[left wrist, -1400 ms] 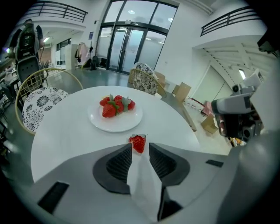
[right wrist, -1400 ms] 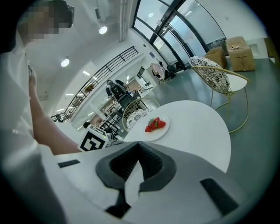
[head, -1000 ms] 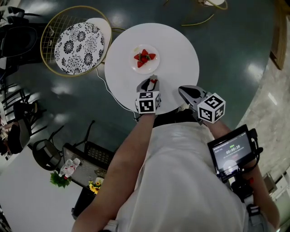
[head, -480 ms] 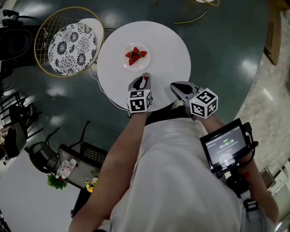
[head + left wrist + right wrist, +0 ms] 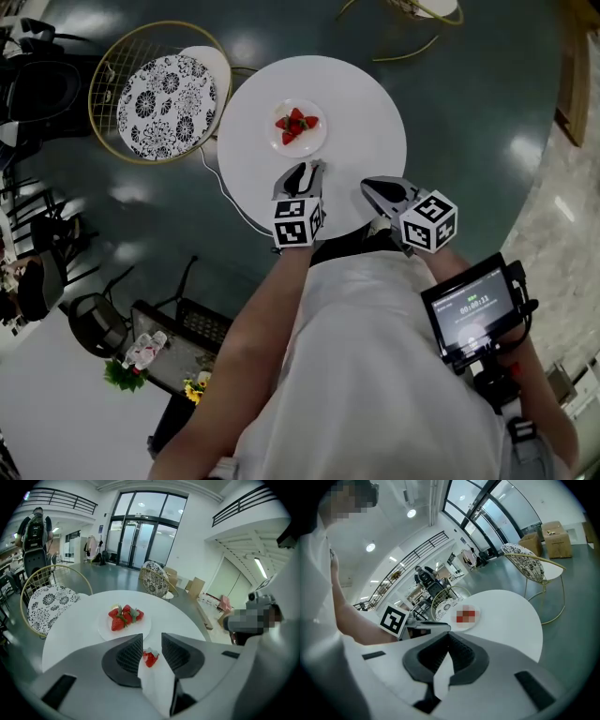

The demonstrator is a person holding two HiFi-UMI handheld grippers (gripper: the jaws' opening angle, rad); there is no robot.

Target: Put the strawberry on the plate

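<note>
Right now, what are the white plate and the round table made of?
The plate looks like glazed white ceramic, though it could be plastic: it is smooth and evenly pale. The round table top looks like matte white paint or laminate: flat colour, no grain.

Plate (image 5: pixel 320 142) on table (image 5: pixel 361 103), top centre; chair (image 5: pixel 167 98) upper left beside table. Left gripper (image 5: pixel 307 169) just below plate, strawberry (image 5: pixel 150 658) btwn jaws; right gripper (image 5: pixel 368 185) to its right.
</note>
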